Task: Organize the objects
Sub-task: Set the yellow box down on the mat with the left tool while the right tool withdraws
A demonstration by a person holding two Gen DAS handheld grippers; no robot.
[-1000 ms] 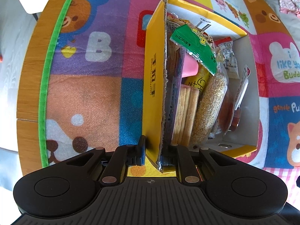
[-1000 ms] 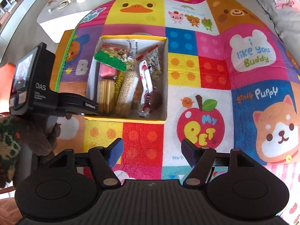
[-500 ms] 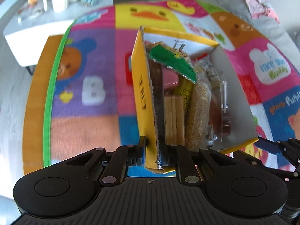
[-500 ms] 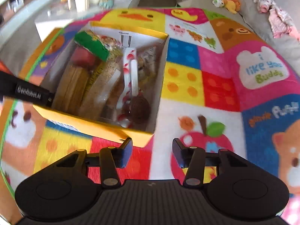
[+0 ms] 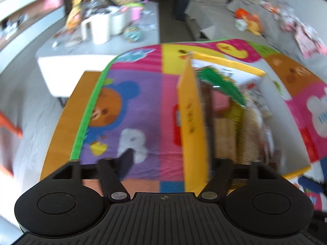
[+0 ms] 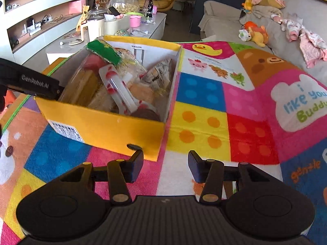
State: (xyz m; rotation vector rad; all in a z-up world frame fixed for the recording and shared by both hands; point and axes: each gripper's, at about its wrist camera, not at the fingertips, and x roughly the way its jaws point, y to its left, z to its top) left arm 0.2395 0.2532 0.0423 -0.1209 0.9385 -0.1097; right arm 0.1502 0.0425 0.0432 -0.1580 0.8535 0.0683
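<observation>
One yellow box (image 6: 106,126) of snacks; left tongs (image 5: 173,163) opening astride its wall, right tongs (image 6: 165,164) part-open, empty.

The left wrist camera sat close over the left wall of the yellow box (image 5: 191,122), looking down along that wall and across the patchwork mat (image 5: 139,106) toward the white side table (image 5: 98,53) and the sofa (image 5: 214,10); its picture was blurred. The right wrist camera looked down from just before the yellow box (image 6: 106,126) at its near right corner, facing the same far end of the room. Both views shared the box, the mat, the table and the sofa.
</observation>
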